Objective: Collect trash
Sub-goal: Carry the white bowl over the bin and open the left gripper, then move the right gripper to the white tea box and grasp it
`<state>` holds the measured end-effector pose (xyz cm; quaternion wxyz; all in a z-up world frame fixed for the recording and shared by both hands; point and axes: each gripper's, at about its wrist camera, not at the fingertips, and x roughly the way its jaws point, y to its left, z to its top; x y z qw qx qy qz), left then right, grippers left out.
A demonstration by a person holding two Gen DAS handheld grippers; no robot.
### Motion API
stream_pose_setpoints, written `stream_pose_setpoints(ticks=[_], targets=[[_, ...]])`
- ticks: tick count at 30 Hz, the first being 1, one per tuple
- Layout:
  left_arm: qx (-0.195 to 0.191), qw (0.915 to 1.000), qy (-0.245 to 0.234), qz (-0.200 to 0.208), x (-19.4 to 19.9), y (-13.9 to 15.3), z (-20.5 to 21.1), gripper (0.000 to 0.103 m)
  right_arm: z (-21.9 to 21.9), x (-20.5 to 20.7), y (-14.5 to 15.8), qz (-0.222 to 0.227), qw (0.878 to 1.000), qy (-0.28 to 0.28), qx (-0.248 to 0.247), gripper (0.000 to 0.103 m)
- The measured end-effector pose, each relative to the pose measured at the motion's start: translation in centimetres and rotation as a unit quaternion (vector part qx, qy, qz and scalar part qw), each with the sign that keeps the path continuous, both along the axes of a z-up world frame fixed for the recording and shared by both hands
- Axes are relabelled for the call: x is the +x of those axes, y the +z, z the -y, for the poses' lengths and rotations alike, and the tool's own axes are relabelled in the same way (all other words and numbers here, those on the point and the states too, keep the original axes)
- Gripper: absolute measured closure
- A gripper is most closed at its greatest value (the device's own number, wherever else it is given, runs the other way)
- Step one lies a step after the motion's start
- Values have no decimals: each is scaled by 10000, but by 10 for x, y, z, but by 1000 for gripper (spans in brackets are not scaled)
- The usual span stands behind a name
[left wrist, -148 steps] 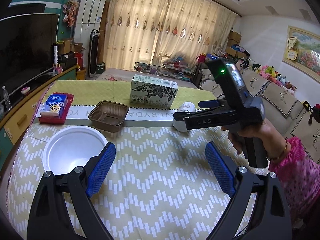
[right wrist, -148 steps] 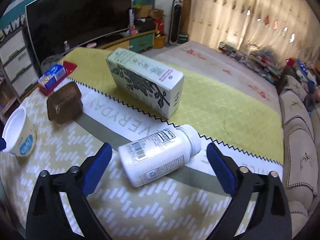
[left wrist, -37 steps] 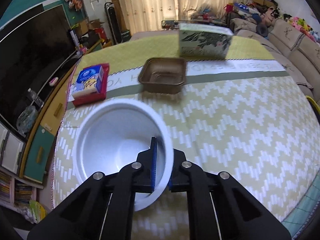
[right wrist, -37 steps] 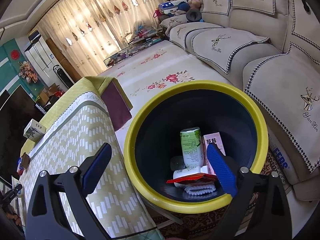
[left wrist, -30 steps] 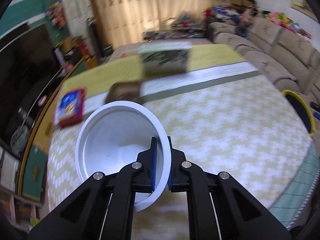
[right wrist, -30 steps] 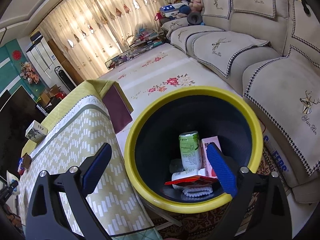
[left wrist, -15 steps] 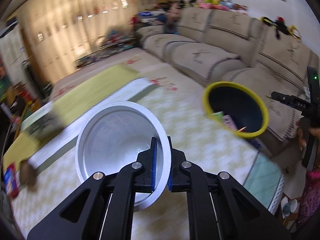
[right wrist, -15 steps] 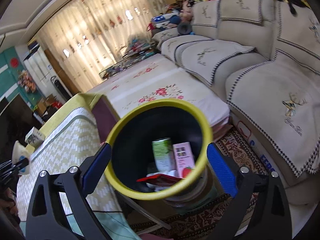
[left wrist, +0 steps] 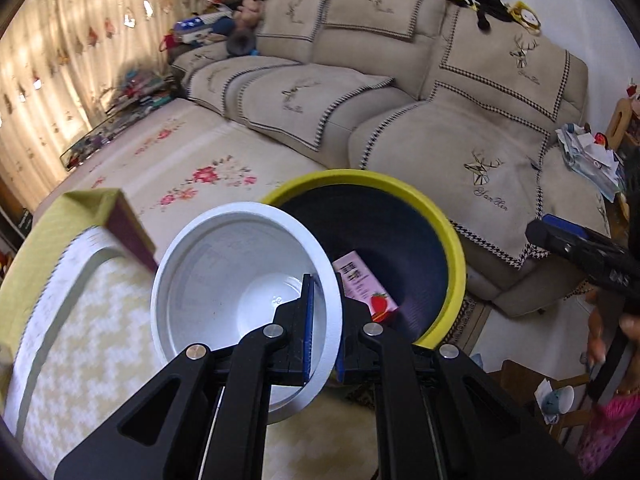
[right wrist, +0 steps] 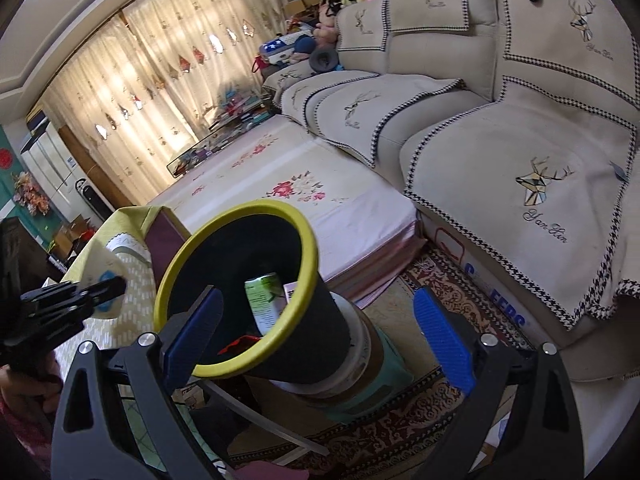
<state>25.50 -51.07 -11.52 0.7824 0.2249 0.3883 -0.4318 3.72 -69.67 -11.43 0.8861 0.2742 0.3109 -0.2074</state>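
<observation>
While my left gripper (left wrist: 321, 320) is pinching the rim of the white plastic bowl (left wrist: 236, 280) beside the yellow-rimmed black bin (left wrist: 436, 216), I am aiming past its lip before letting go, my right gripper (right wrist: 316, 340) hanging open and empty.

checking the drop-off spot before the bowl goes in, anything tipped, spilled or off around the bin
The bin leans toward the table, propped on a round stand instead of standing upright. Nothing looks spilled: its trash stays inside. The white bowl, empty, is pinched by its rim in the left gripper.
</observation>
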Motion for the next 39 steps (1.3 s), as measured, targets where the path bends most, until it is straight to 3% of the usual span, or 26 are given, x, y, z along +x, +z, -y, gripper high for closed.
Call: stream_pose_setpoints(ticks=[6,11,16,17,19,25,31,39], targets=[[65,9998,-152,-119,4,-16,53,94,6,0,-3,-48,10000,22,23,12],[189,9992,-227,-275,6,-31,69,93,5,-4,-9,-133,9999,-70,-9,11],[110,9996,-87,-227,12,-28,60,50,10,-8,-11,-188,9997,-169,55,11],[68,9998,-65,-176,12,-24,55,47,10,-8,-11,-187,9997,-171,46,11],[-39,9999,-43,-121,11,-13,42,35,8,-8,-10,-181,9997,-167,25,11],[-312,9995,61,0,7,14,-17,18,-1,2,-11,-247,9997,-24,46,11],[-624,9966,542,31,11,27,-103,13,-20,18,-8,-318,9991,273,-27,11],[-878,9811,1702,291,28,29,-256,13,-59,56,2,-451,9959,764,-178,11]])
